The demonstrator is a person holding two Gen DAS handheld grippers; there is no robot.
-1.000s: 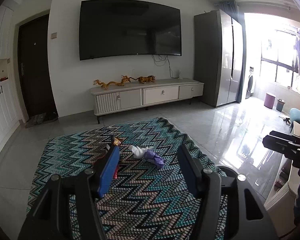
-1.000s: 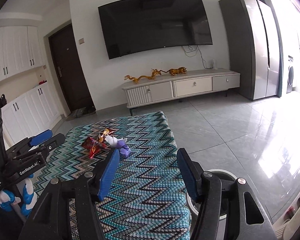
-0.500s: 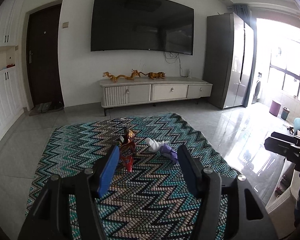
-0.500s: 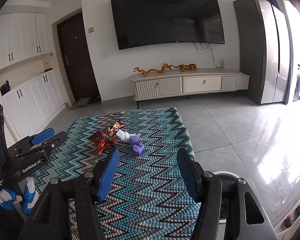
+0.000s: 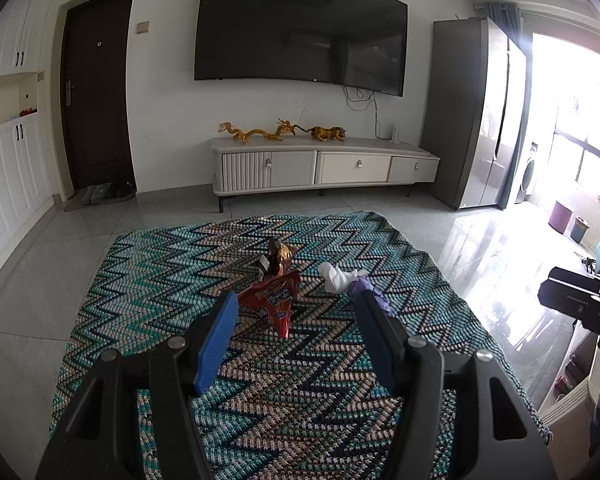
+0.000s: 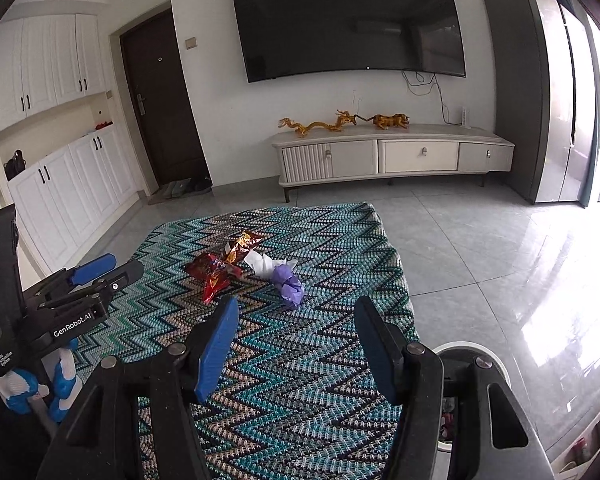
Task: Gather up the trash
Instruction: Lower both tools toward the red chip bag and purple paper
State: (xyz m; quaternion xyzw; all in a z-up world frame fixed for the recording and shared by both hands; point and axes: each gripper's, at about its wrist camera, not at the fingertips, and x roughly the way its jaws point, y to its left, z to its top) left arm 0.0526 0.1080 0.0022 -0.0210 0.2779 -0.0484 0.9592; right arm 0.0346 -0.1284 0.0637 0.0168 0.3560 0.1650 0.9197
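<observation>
At mid-frame in both views, on the zigzag rug (image 5: 148, 280), lies the trash: a red wrapper (image 5: 274, 298), a gold wrapper (image 5: 280, 256), a white tissue (image 5: 336, 276) and a purple wad (image 6: 288, 284), bunched together. The left claw (image 5: 296, 312) and right claw (image 6: 296, 316) both hang released and empty above the rug, short of the pile.

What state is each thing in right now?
Left gripper: jaws open, empty.
Right gripper: jaws open, empty.
Red wrapper: crumpled, on the rug.
Gold wrapper: crumpled, behind the red one.
White tissue: wadded, on the rug.
Purple wad: crumpled, beside the tissue.
Door: closed.
TV: off.
</observation>
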